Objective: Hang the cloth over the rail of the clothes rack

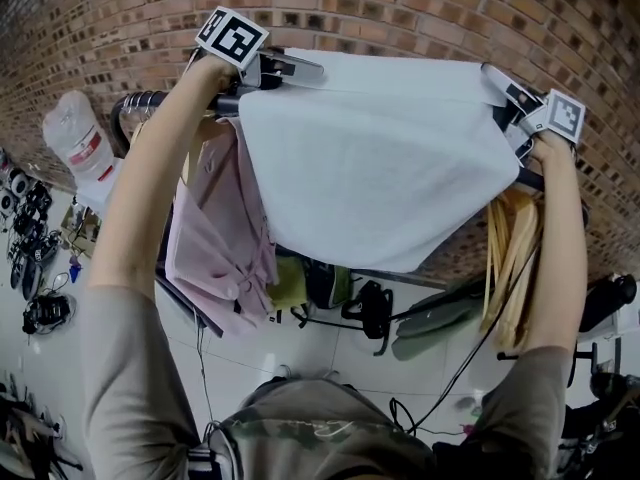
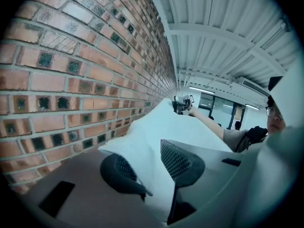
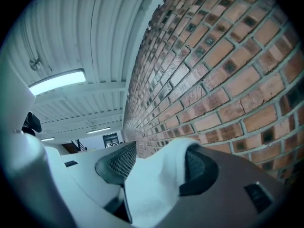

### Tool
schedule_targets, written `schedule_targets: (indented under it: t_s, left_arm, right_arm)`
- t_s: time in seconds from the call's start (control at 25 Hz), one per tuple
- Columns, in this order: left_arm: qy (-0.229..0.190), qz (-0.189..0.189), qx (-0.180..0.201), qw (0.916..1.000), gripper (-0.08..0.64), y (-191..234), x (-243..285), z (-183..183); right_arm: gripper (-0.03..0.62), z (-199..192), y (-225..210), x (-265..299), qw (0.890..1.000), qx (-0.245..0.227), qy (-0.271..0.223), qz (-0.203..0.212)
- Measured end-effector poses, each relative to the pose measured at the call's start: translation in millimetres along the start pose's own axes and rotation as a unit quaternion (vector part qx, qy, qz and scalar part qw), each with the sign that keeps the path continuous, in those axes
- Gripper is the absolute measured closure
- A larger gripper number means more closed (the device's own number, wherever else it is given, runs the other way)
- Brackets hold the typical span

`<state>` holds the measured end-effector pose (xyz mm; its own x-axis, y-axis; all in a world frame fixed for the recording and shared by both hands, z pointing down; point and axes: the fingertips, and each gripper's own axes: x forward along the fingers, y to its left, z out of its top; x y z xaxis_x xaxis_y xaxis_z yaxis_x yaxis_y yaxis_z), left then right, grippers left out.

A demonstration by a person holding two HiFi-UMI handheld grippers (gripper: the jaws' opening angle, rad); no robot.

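Observation:
A white cloth (image 1: 380,168) hangs spread out in front of the brick wall, draped over the dark rail (image 1: 225,103) of the clothes rack. My left gripper (image 1: 290,66) is at the cloth's top left corner, above the rail. In the left gripper view the cloth (image 2: 156,127) lies between the jaws of that gripper (image 2: 149,167), which stand apart and do not pinch it. My right gripper (image 1: 500,83) holds the top right corner. In the right gripper view a thick fold of cloth (image 3: 152,189) is clamped between the pads of that gripper (image 3: 159,167).
A pink garment (image 1: 215,238) hangs on the rail left of the cloth, and wooden hangers (image 1: 510,248) hang at the right. A white bag (image 1: 80,138) sits at the rack's left end. Bags and cables lie on the floor (image 1: 300,358) below. The brick wall (image 1: 400,18) is close behind.

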<state>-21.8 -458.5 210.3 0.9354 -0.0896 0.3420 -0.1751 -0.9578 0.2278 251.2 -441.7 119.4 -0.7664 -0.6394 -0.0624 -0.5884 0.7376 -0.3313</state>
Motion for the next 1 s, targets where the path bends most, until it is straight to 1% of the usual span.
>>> schedule_targets:
  t_s: [0.12,0.2,0.28,0.4,0.52,0.68,0.8,0.88,1.0]
  left_arm:
    - [0.025,0.014,0.015,0.9995,0.451,5.4,0.4,-6.8]
    - [0.022,0.019,0.016,0.9994,0.453,7.8,-0.9,-6.3]
    - [0.019,0.017,0.011,0.9996,0.453,6.7,-1.2,-6.5]
    - [0.026,0.014,0.012,0.9995,0.453,4.8,-0.2,-9.1]
    - [0.046,0.024,0.035,0.9980,0.453,6.2,2.9,-13.6]
    - [0.067,0.019,0.050,0.9963,0.453,3.3,6.7,-19.9]
    - [0.061,0.030,0.052,0.9963,0.451,7.8,4.8,-16.3]
    - [0.059,0.023,0.051,0.9966,0.453,5.3,5.7,-16.5]
    - [0.068,0.012,0.055,0.9961,0.451,0.0,7.8,-20.4]
  right_arm:
    - [0.356,8.2,-2.2,-3.1,1.000,0.006,-0.024,-0.003]
    - [0.356,11.1,-7.2,-6.3,0.999,0.004,-0.033,-0.014]
    - [0.356,11.4,-10.0,-7.5,0.999,-0.001,-0.033,-0.022]
    - [0.356,14.6,-13.7,-10.5,0.998,0.002,-0.041,-0.037]
    - [0.356,19.9,-18.1,-15.2,0.997,0.002,-0.058,-0.044]
    - [0.356,14.9,-14.0,-12.6,0.998,-0.003,-0.046,-0.040]
    - [0.356,15.1,-14.9,-11.7,0.998,-0.014,-0.039,-0.044]
    - [0.356,13.9,-14.2,-10.9,0.998,-0.018,-0.037,-0.044]
    - [0.356,11.3,-11.0,-9.7,0.998,-0.016,-0.034,-0.040]
